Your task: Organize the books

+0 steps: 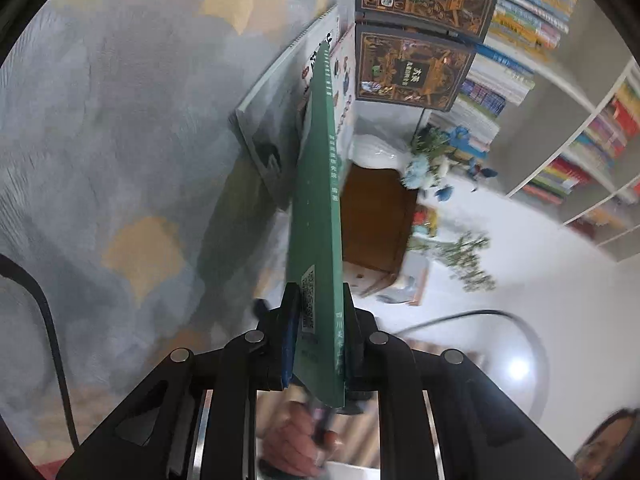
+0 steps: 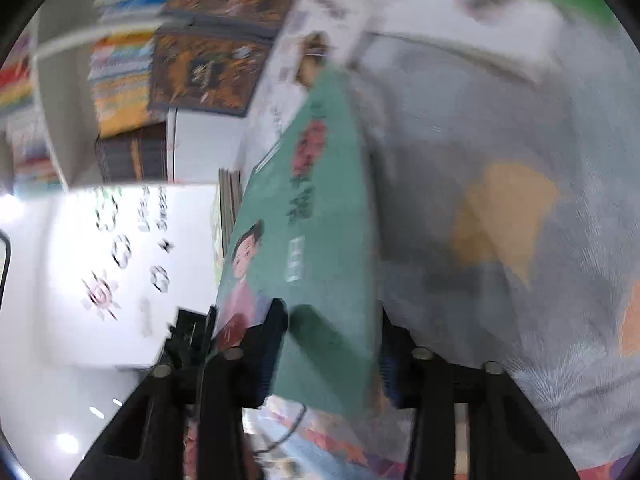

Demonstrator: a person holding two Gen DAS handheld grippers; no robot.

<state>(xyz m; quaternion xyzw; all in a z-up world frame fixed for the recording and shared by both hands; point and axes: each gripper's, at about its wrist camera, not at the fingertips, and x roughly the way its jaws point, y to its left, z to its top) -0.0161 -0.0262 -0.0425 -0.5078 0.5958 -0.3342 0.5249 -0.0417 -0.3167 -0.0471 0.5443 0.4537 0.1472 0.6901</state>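
Matt paper green book [image 1: 316, 216], fuzzy pile carpet [image 1: 120, 140], glossy white floor [image 1: 520, 264]

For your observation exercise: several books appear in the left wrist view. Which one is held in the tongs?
The thin green book, clamped edge-on between the left tongs. The white books lean behind it, and the two dark ornate books stand on the shelf, all untouched.

Pretty blurry shot, but the right gripper [image 2: 332, 344] is clamped on a teal book [image 2: 316, 248] held edge-on, cover with a cartoon kid facing left. Grey-and-orange rug [image 2: 500, 200] on the right, two dark ornate books [image 2: 208, 72] up top left.
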